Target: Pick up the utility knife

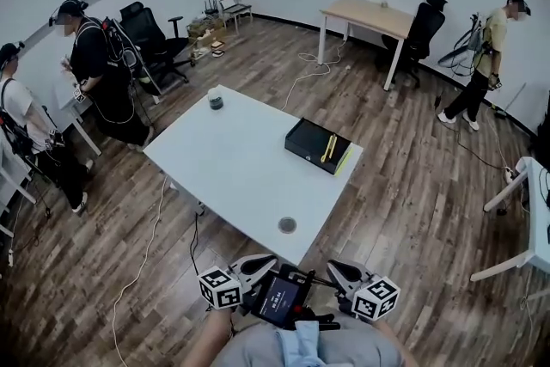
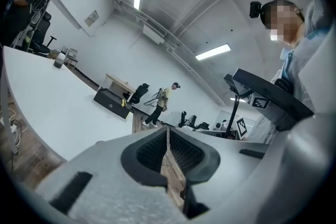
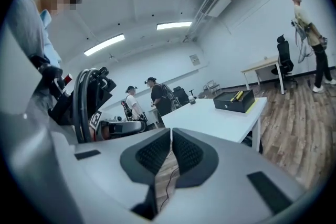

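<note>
Both tools are held low at the near edge of the worktop [image 1: 225, 152], close to the operator's body. The left tool [image 1: 258, 264] is closed with its pads pressed together and nothing between them, as the left gripper view confirms [image 2: 167, 131]. The right tool [image 1: 342, 272] is likewise closed and empty [image 3: 171, 131]. The utility knife [image 1: 328, 148], yellow, lies flat on top of a black box [image 1: 306, 140] at the far right part of the worktop, well apart from both tools. It is also seen small in the right gripper view [image 3: 237, 95]. A dark cup [image 1: 215, 100] stands at the far left corner and a small round disc [image 1: 287, 225] lies near the front edge, neither in the direct line to the knife.

Pick-up not yet begun. Risks, as judged:
- Neither tool can take the knife until its jaws are opened, and arriving closed would shove it along the lid.
- The knife is slim and lies flat, so a shallow approach may skid it off the box or nudge the box itself.
- A yellow-green strip [image 1: 345, 161] lies along the box edge and could be taken for the knife.
- Cables on the floor [image 1: 155, 245] beside the worktop could catch a foot.
</note>
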Demonstrator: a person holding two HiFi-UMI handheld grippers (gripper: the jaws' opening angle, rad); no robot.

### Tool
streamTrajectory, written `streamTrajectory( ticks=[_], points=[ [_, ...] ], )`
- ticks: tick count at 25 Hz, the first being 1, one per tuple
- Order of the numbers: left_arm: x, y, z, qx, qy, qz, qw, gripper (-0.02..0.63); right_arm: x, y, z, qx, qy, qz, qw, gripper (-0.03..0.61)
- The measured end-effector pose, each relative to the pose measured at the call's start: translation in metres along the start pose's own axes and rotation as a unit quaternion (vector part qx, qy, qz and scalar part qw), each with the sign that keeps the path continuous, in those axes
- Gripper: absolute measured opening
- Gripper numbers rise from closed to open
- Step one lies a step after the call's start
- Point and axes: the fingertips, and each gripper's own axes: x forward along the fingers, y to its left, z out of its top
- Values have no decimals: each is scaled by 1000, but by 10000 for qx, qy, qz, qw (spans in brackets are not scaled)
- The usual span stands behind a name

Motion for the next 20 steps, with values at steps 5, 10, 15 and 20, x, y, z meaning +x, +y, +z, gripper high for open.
streamTrajectory(
  ticks=[5, 10, 15, 20],
  points=[
    [20, 7, -3, -124, 92, -177, 9997, 18, -4, -24, -2, 475, -123, -254, 9985, 31],
    [38, 16, -4, -116, 200, -204, 9995, 18, 2, -49, 6, 506, -110, -353, 9980, 29],
    [71, 32, 11, -214, 73, -114, 9997, 18, 21, -78, 26, 324, 1, -214, 9992, 30],
    [125, 48, 28, -171, 83, -57, 9998, 18, 32, -123, 47, 109, 201, -27, 9997, 31]
  ],
)
